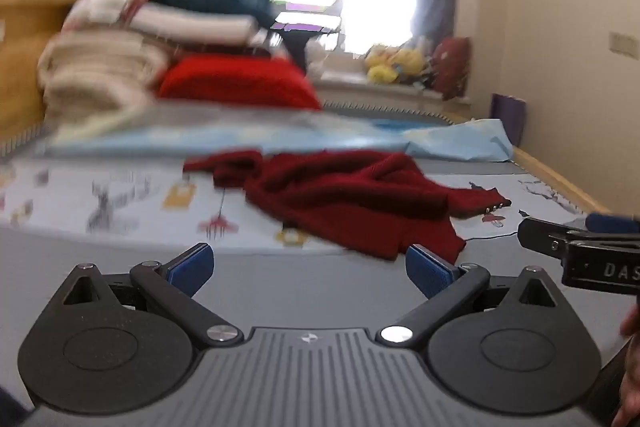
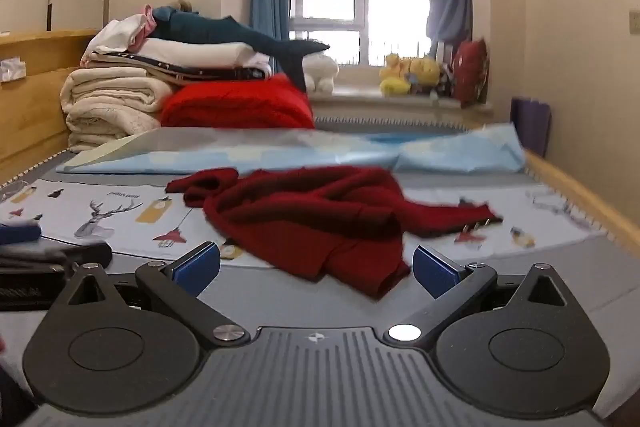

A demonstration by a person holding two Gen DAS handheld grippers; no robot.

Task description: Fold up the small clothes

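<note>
A dark red knitted garment [image 1: 344, 201] lies crumpled on the printed sheet [image 1: 120, 203] of a bed, with one sleeve reaching to the right. The same garment [image 2: 316, 223] fills the middle of the right wrist view. My left gripper [image 1: 310, 267] is open just short of the garment's near hem, nothing between its blue pads [image 1: 192, 265]. My right gripper [image 2: 316, 269] is open too, with the hem just ahead of its jaws. The right gripper [image 1: 580, 247] also shows at the right edge of the left wrist view.
Folded blankets and clothes [image 2: 132, 87] and a bright red quilt [image 2: 240, 105] are stacked at the far left of the bed. A light blue sheet [image 2: 280, 153] lies across behind the garment. A wooden bed rail [image 2: 576, 195] runs along the right. Soft toys [image 2: 412, 73] sit on the windowsill.
</note>
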